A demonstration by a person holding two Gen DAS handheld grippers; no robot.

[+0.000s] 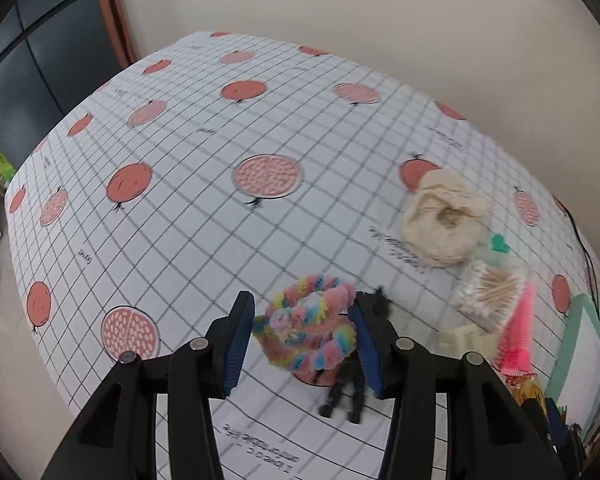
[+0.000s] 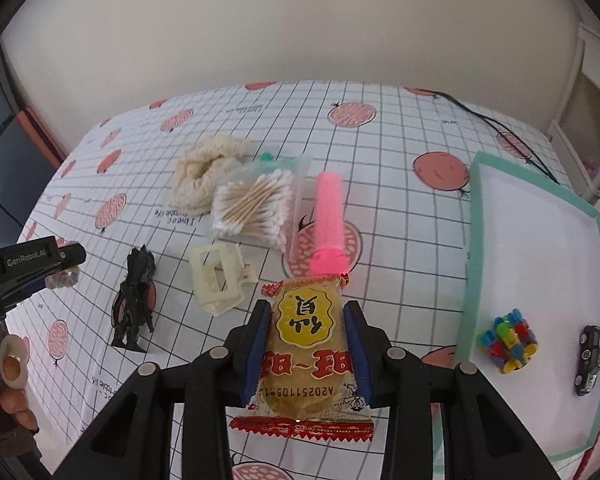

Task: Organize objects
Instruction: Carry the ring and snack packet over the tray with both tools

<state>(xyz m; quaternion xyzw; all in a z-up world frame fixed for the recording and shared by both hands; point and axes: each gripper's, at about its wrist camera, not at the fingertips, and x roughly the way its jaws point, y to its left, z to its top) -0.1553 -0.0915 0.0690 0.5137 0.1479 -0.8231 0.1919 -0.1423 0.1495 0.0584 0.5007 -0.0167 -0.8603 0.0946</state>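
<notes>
Over checked tablecloth [image 2: 400,240], right claw [image 2: 306,350] clamping snack packet [image 2: 304,344].

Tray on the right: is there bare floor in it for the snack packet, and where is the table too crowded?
The tray is mostly bare: only the block cube and toy car sit in its near corner, so its far half is free. Crowded: the middle cluster of cotton swabs, pink roller, cream clip and cream scrunchie. The snack packet is in the right tongs.

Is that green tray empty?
No. The green tray holds a colourful block toy and a small toy car.
</notes>
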